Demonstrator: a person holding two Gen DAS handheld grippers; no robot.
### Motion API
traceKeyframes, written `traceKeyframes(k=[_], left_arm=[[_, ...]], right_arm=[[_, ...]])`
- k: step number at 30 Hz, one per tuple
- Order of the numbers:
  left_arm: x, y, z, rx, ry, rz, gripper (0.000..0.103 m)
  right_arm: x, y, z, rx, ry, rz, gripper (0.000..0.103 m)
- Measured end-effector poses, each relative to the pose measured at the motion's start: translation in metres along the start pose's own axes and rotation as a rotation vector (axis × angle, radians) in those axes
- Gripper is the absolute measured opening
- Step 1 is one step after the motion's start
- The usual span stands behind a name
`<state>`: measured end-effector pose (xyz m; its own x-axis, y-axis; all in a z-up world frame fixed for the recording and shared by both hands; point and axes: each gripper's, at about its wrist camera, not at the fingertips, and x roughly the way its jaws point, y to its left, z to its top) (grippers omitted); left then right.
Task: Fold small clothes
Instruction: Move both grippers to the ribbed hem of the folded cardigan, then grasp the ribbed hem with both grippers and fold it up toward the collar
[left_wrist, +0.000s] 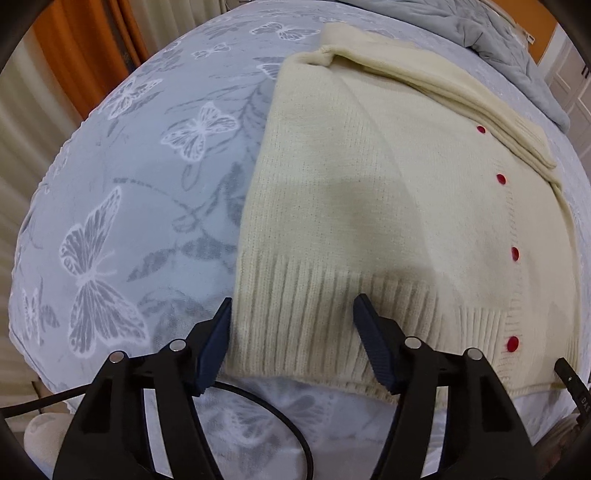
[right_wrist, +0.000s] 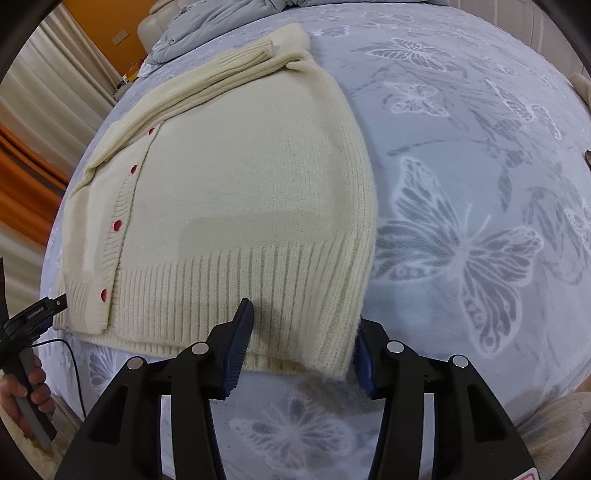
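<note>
Grippers, left (left_wrist: 291, 325) and right (right_wrist: 303, 332), both spread apart, level over the cardigan (left_wrist: 369, 206) hem corners.

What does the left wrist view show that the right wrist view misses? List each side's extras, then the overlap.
Left wrist only: the open left gripper straddling the ribbed hem's left corner.
Right wrist only: the open right gripper at the hem's right corner, and a hand holding the other gripper's handle.
Both: the cream knitted cardigan with red buttons, lying on the grey butterfly-print blanket, grey quilt behind.
</note>
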<state>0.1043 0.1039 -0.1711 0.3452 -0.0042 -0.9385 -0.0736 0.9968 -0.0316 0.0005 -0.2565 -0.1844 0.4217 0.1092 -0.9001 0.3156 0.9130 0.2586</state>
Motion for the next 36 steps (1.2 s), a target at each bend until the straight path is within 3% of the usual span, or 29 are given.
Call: traceKeyframes(k=[16,18,20,22,25,28,30,31,32,33,36], left_arm=[[-0.004,-0.010,-0.003,-0.011,0.006,0.015,0.063],[-0.002,-0.008,-0.001,-0.018,0.009,0.019,0.065],[-0.002,-0.005,0.000,-0.038,0.012,0.033,0.077],[-0.002,0.008,0.001,-0.109,0.008,-0.014,0.085],[0.003,0.031,0.000,-0.250,0.027,-0.089,0.086],[0.006,0.038,0.002,-0.262,0.027,-0.119,0.085],[0.004,0.036,0.004,-0.225,0.019,-0.142,0.063],[0.003,0.034,0.005,-0.205,0.022,-0.164,0.041],[0.001,0.033,0.006,-0.191,0.038,-0.202,0.017],[-0.001,0.034,0.007,-0.196,0.044,-0.221,0.011],[-0.017,0.040,0.006,-0.220,0.027,-0.271,0.010]], right_arm=[[-0.001,0.000,0.000,0.004,0.002,0.009,0.050],[-0.001,0.000,0.000,0.006,0.003,0.010,0.051],[-0.001,0.000,0.000,0.008,0.003,0.012,0.051],[-0.001,0.000,0.001,0.010,0.004,0.014,0.051],[-0.001,-0.002,0.001,0.018,0.005,0.021,0.051],[-0.001,-0.004,0.002,0.037,0.007,0.036,0.054],[0.000,-0.004,0.004,0.042,0.009,0.039,0.053],[0.000,-0.004,0.004,0.043,0.012,0.037,0.041],[0.000,-0.005,0.006,0.048,0.017,0.049,0.008],[0.000,-0.007,0.008,0.065,0.030,0.074,0.009],[-0.009,-0.013,0.010,0.128,0.019,0.123,0.008]])
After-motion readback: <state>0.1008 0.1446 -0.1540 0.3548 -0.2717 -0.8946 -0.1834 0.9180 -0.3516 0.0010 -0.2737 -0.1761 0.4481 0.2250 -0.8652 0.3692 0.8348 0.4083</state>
